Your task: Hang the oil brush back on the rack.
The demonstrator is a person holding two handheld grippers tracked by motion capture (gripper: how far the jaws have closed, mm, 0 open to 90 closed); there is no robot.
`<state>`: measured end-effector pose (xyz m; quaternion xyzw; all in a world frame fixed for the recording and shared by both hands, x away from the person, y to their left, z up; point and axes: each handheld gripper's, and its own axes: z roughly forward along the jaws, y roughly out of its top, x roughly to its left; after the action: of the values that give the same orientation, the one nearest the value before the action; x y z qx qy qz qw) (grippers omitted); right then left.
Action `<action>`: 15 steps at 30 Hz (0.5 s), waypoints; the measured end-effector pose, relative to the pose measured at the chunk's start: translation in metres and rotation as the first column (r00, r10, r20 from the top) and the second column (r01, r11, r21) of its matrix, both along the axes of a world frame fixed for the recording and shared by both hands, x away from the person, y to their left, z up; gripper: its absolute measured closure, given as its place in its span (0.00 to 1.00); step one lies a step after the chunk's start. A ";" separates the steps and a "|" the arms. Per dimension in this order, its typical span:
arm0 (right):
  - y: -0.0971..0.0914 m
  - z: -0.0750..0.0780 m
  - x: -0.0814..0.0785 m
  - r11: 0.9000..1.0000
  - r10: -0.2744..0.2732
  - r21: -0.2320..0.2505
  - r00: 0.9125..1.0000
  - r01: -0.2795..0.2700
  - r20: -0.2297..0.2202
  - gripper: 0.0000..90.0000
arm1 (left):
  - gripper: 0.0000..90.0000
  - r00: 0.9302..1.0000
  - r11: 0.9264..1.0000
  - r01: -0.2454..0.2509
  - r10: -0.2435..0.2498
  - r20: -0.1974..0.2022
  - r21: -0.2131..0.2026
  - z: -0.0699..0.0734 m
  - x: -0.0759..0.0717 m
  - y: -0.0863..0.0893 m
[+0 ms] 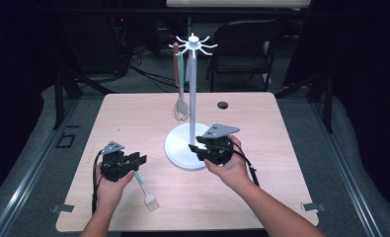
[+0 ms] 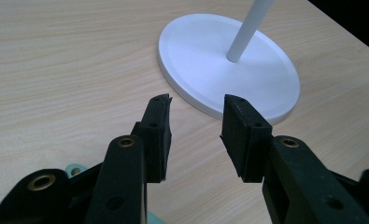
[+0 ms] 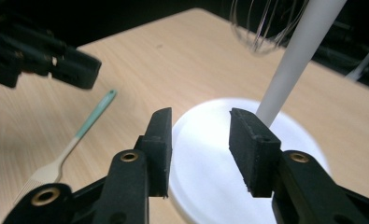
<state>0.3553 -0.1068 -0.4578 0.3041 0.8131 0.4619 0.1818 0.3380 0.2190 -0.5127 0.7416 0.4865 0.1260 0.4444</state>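
Now the work in hand looks like hanging kitchen tools on the white stand: a whisk with a brown handle already hangs from one of the hooks at its top, and a small brush with a mint-green handle lies flat on the worktop near the front edge, just beside and partly under the left claw. In the right gripper view the brush shows its full length, pale bristles toward the camera and the slim green end pointing away.

The left claw hovers low over the wood with its jaws moderately apart and nothing between them. The right claw stands over the stand's round base, jaws wide and empty, close to the pole.

Judging by its looks, the brush is light and stiff in the handle, with soft bristles that would splay if pinched. Its handle is thin and smooth, so it could slip or pivot in a loose grip. The best hold is probably across the middle of the handle, clear of the bristles and leaving the far tip free for a hook. Lying flat, it gives little to get under, so the pads need to come down on both sides of it
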 end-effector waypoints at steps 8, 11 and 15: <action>0.016 -0.044 -0.005 0.999 0.006 -0.040 0.991 -0.012 -0.131 0.62 | 0.69 1.000 1.000 -0.011 0.011 0.003 -0.005 0.001 0.000 0.003; 0.020 -0.053 -0.006 0.999 -0.001 -0.045 0.987 -0.006 -0.162 0.62 | 0.69 1.000 1.000 -0.017 0.017 0.005 -0.002 0.001 0.000 0.003; 0.025 -0.058 -0.007 0.998 -0.009 -0.056 0.979 -0.003 -0.202 0.63 | 0.69 1.000 1.000 -0.019 0.019 0.005 0.003 0.001 0.000 0.004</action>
<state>0.3482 -0.0822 -0.5159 0.3454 0.8396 0.4052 0.1075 0.3382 0.2231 -0.5120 0.7371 0.4924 0.1328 0.4434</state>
